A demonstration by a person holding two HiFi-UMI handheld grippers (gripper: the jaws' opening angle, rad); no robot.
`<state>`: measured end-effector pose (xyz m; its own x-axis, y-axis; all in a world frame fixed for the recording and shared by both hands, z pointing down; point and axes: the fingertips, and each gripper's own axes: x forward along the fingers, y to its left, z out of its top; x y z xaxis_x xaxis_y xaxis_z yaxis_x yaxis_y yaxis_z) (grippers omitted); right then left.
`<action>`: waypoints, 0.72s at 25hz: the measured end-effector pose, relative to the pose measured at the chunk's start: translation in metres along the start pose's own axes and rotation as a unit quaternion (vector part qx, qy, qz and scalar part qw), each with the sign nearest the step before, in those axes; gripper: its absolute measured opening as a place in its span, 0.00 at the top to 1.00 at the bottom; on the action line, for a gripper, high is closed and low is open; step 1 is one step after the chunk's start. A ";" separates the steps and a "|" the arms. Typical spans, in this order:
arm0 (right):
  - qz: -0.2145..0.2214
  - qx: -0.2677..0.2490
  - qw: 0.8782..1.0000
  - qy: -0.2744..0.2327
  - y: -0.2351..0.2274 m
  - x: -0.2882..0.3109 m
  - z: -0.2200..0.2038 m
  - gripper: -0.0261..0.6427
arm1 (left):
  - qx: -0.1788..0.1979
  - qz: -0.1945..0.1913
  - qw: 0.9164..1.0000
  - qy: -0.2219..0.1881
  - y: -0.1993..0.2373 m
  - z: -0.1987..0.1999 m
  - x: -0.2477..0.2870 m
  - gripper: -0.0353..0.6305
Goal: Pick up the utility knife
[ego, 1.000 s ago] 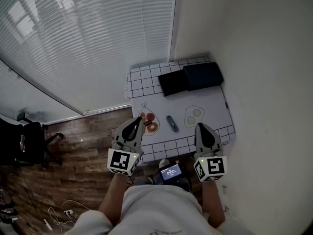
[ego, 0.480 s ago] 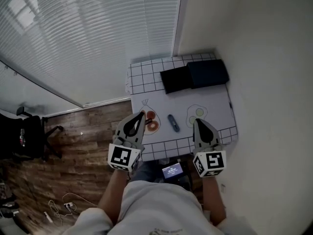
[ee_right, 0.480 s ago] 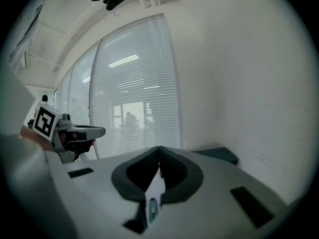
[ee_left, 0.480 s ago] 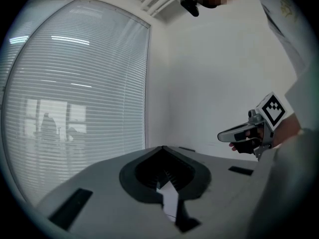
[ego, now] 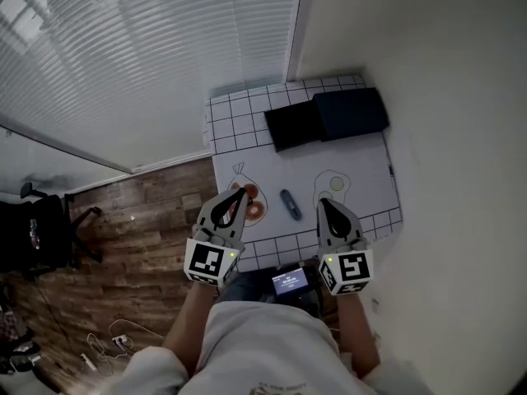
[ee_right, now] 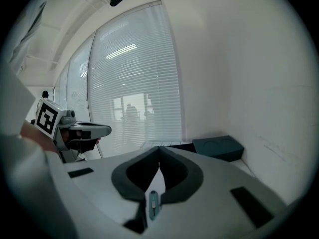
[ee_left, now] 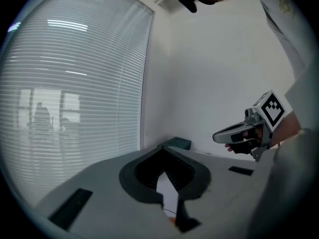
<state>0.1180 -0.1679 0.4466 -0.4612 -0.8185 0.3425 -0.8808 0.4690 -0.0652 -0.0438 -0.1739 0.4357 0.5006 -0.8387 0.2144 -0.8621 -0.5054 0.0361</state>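
We see a white bench [ego: 354, 183] in a corner, blinds [ego: 165, 56] at ten o'clock, bare wall [ego: 445, 97] at three, wood floor [ego: 140, 229] at eight, utility knife [ego: 290, 205] mid-bench, at twelve between our left tongs [ego: 240, 192] and right tongs [ego: 323, 203], both closed tight, holding nothing.

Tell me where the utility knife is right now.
In the head view, the utility knife lies on the table's white mat, between the left gripper and the right gripper, touching neither.
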 end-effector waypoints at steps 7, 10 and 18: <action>0.002 0.013 0.999 0.047 -0.002 0.021 -0.037 0.95 | -0.006 -0.022 0.999 0.039 -0.002 -0.034 0.019 0.94; 0.002 0.017 0.998 0.063 -0.002 0.028 -0.052 0.95 | 0.006 -0.034 0.997 0.067 -0.001 -0.057 0.027 0.94; 0.007 0.025 0.994 0.102 -0.002 0.048 -0.086 0.95 | -0.012 -0.052 0.994 0.091 0.000 -0.085 0.044 0.94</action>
<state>0.1066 -0.1791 0.5438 -0.4466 -0.7247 0.5247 -0.8809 0.4589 -0.1159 -0.0281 -0.1939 0.5282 0.5668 -0.7304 0.3812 -0.8090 -0.5810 0.0897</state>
